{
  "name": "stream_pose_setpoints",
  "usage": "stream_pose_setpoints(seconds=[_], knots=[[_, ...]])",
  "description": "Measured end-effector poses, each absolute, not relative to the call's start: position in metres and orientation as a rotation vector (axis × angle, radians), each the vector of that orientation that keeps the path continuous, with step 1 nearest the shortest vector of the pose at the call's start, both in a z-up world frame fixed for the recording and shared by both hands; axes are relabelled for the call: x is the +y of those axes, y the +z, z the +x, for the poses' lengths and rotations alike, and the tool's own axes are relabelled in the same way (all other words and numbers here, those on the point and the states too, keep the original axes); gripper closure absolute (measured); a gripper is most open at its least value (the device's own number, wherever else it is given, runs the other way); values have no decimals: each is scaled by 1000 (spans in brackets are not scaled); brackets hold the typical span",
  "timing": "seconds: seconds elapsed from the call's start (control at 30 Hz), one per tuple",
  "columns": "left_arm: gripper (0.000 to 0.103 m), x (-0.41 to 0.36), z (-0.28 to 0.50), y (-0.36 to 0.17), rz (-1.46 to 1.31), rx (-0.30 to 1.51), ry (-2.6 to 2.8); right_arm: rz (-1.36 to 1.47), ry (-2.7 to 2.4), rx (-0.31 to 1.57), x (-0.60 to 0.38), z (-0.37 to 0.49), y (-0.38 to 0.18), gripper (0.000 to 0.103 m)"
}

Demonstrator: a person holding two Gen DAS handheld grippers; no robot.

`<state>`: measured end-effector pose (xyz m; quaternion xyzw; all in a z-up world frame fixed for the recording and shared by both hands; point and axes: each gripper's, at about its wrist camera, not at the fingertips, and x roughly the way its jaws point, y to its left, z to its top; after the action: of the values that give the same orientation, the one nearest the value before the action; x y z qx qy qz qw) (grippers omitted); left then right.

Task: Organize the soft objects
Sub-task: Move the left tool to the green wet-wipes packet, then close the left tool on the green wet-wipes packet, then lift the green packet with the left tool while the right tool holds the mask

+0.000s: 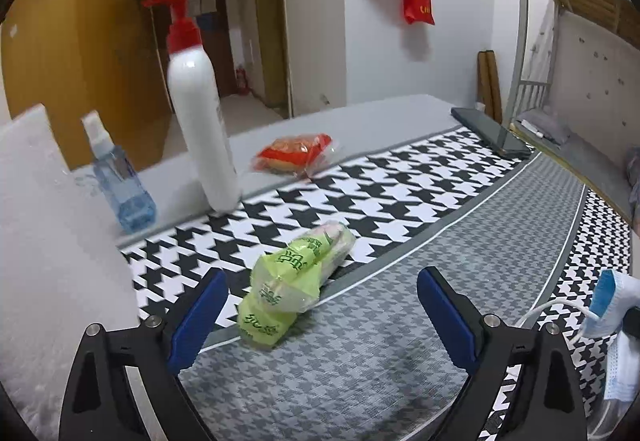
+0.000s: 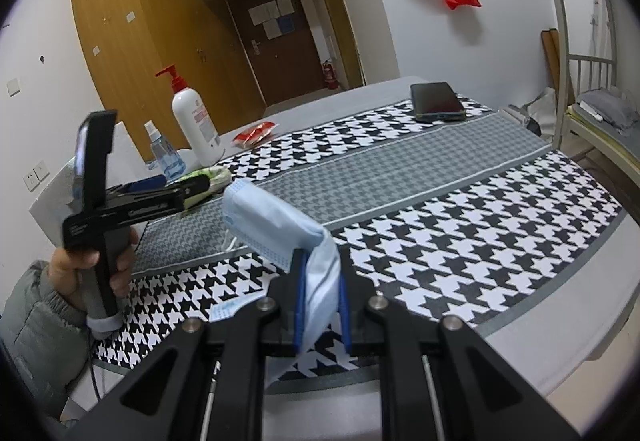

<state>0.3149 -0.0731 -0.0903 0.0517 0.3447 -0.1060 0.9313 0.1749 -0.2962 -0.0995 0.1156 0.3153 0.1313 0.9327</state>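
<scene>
A green plastic-wrapped packet (image 1: 292, 281) lies on the houndstooth cloth (image 1: 400, 201). My left gripper (image 1: 322, 275) is open around its near end; the packet sits close to the left finger and I see no pad touching it. A red packet (image 1: 294, 153) lies further back on the grey table. My right gripper (image 2: 320, 269) is shut on a light blue face mask (image 2: 272, 221), which drapes over the fingers above the cloth. The mask (image 1: 612, 301) also shows at the right edge of the left wrist view. In the right wrist view a person's hand holds the left gripper (image 2: 184, 183) over the green packet (image 2: 208, 175).
A white pump bottle (image 1: 200, 121) with a red top and a small blue spray bottle (image 1: 120, 177) stand at the back left. A white foam block (image 1: 48, 241) rises at the left. A dark phone (image 2: 438, 101) lies at the far end. A metal bunk frame (image 2: 572, 81) stands to the right.
</scene>
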Motion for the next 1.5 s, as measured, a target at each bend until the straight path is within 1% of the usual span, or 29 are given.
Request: stream_pose_setpoints(seconds=[0.03, 0.1, 0.3, 0.4, 0.47, 0.5, 0.53, 0.57, 0.63, 0.7, 0.73, 0.83, 0.97, 1.5], knots=[[13, -73, 317, -91, 100, 713, -222, 237, 268, 643, -296, 174, -99, 86], [15, -72, 322, -92, 106, 718, -220, 234, 269, 642, -296, 173, -98, 86], [25, -72, 334, -99, 94, 776, -232, 233, 263, 634, -298, 168, -96, 86], [32, -72, 340, -105, 88, 818, -242, 231, 260, 631, -298, 167, -94, 86], [41, -72, 343, -108, 82, 839, -239, 228, 258, 632, -297, 167, -93, 86], [42, -71, 344, -109, 78, 845, -239, 226, 258, 632, -297, 167, -93, 86], [47, -71, 344, -110, 74, 853, -239, 224, 257, 631, -297, 166, -92, 85], [56, -70, 345, -111, 71, 859, -237, 223, 255, 631, -297, 166, -92, 86], [66, -69, 347, -113, 65, 871, -235, 224, 253, 631, -298, 165, -91, 86], [69, -69, 347, -113, 65, 870, -230, 222, 250, 629, -298, 165, -91, 86], [72, -69, 347, -113, 66, 869, -226, 222, 249, 629, -298, 165, -90, 86], [77, -69, 346, -112, 68, 866, -231, 224, 246, 627, -298, 163, -90, 86], [80, -71, 338, -106, 83, 841, -250, 223, 240, 630, -298, 162, -89, 86], [80, -71, 292, -54, 53, 730, -327, 213, 232, 606, -292, 157, -80, 86]])
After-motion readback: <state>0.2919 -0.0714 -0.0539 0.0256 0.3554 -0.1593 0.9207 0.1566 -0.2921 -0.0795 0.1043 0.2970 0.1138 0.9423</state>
